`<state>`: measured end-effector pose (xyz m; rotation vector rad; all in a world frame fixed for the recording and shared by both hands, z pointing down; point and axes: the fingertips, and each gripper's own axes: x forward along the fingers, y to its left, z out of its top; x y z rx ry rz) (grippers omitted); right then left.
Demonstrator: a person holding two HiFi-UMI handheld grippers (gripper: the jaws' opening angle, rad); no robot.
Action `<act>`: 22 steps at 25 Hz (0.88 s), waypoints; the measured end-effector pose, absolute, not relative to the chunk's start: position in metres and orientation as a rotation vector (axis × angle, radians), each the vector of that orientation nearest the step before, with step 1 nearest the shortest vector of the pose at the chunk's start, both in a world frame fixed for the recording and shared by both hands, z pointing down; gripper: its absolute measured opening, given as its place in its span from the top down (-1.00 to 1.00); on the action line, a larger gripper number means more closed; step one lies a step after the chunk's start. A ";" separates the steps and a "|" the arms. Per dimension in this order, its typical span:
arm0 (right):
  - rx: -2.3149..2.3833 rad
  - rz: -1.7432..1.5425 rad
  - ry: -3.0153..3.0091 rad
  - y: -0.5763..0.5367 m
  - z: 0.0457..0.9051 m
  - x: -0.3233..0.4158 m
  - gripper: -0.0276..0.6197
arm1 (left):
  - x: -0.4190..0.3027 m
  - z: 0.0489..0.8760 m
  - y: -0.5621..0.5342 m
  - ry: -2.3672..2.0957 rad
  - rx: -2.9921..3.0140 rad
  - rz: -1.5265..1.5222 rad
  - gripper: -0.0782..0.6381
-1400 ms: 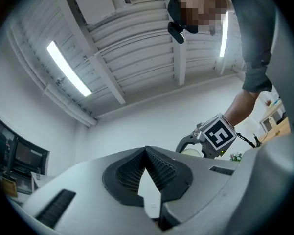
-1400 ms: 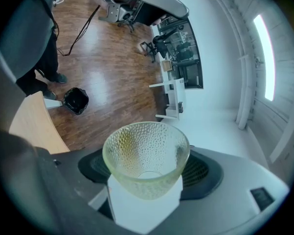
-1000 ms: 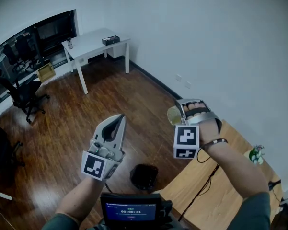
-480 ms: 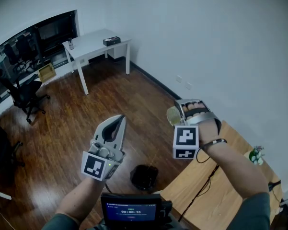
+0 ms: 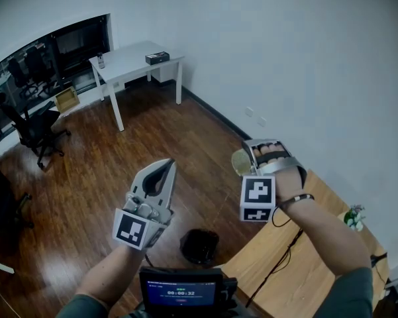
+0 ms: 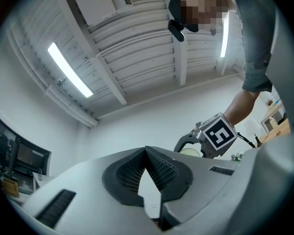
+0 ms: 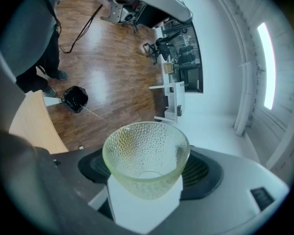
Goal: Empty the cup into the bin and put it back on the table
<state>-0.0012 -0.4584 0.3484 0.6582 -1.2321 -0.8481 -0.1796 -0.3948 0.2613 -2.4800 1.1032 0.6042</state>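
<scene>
The right hand-held gripper [image 7: 146, 177] stands wide around a dimpled, yellowish glass cup [image 7: 146, 148], its two jaws pressed on the narrow lower part of the cup from either side, with the cup's rim turned outward, away from the jaws. The cup is carried in the air, up and to the right of the black bin [image 5: 200, 244] in the head view, over the line where the wooden surface [image 5: 304, 270] meets the brown floor [image 5: 119, 158]. The left hand-held gripper [image 6: 146, 150] is narrowed, its ribbed tips meeting in a point with nothing between them, and it hangs up and to the left of the bin, well apart from the cup. The bin stands on the floor just beside the near corner of the surface, lined with a dark bag. In the right gripper view the corner of the surface lies just beside the bin, between it and the nearer jaw. A dark cable [image 5: 283, 252] trails over the surface to the right of the bin, and a small green plant [image 5: 353, 216] sits near the far right edge, well away from the bin. A small lit screen [image 5: 179, 290] shows right below the bin in the head view, close to the person's body. Far beyond the bin, by the white wall, stands a white desk [image 5: 129, 59] with a dark box [image 5: 157, 57] on top. Far to the left of the bin is a black office chair [image 5: 32, 126].
</scene>
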 end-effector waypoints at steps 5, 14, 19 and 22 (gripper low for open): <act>0.650 -0.848 -1.224 -0.458 0.349 -0.002 -0.31 | -0.183 0.257 -0.394 1.104 -2.451 0.608 0.81; 0.643 -0.864 -1.210 -0.458 0.345 -0.003 -0.31 | -0.182 0.259 -0.393 1.108 -2.469 0.617 0.81; 0.642 -0.872 -1.205 -0.457 0.342 -0.006 -0.31 | -0.184 0.257 -0.392 1.103 -2.458 0.624 0.81; 0.644 -0.880 -1.201 -0.456 0.340 -0.006 -0.31 | -0.185 0.255 -0.392 1.107 -2.432 0.625 0.81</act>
